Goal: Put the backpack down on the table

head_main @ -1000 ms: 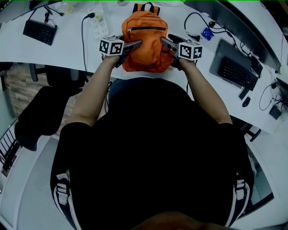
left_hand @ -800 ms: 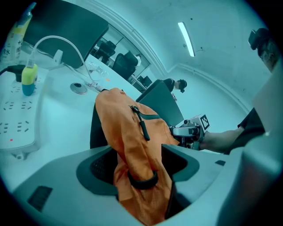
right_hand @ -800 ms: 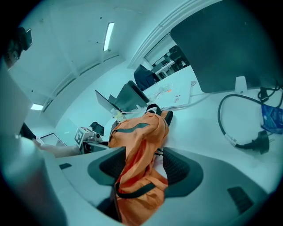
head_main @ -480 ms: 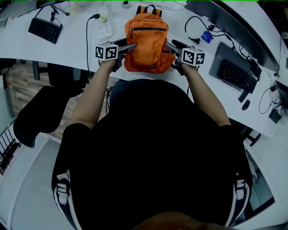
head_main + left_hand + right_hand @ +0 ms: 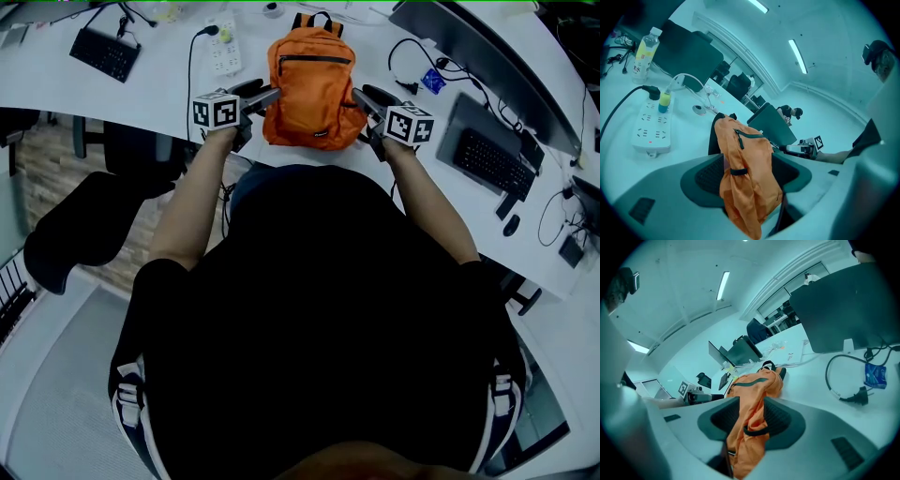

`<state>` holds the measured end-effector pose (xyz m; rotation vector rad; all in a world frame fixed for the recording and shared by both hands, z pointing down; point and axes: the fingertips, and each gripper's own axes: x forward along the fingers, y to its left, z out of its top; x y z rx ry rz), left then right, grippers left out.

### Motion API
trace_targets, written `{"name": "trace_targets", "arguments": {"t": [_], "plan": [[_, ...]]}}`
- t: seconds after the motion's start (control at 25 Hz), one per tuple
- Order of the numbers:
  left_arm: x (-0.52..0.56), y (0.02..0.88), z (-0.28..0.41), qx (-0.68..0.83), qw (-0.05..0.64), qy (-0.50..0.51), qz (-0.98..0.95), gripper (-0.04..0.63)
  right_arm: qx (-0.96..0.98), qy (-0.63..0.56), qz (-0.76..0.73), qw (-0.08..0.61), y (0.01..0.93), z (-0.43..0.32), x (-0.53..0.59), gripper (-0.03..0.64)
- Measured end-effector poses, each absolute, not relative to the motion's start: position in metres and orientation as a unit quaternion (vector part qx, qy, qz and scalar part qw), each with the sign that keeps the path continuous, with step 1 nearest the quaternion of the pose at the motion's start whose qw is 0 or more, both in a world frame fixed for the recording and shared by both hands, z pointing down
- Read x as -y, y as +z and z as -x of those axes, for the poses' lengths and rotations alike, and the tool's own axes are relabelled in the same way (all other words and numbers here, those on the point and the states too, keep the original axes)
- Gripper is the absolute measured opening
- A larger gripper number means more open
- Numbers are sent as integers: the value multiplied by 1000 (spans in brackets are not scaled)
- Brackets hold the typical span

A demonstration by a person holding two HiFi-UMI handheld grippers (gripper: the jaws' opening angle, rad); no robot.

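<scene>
Backpack: resting on the table between the two claws, zip closed, contents unseen.
Left claw: released, jaws wide apart, the pack's side fabric loose between them.
Right claw: jaws closing around the other side's fabric, no clear pinch.
Arms: forearms stretched forward, claws tilted slightly down.
</scene>
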<state>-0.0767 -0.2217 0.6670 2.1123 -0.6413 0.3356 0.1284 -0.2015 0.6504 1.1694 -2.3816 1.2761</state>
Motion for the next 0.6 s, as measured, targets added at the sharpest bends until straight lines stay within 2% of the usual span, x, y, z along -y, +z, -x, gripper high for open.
{"name": "trace_targets", "arguments": {"t": [0.48,0.6], "plan": [[187,641,83,266,434,100,-855,291,824,415,-373,97,628,-117,178,124],[175,636,82,261,435,96,-857,220,827,413,-368,98,624,-114,168,84]]}}
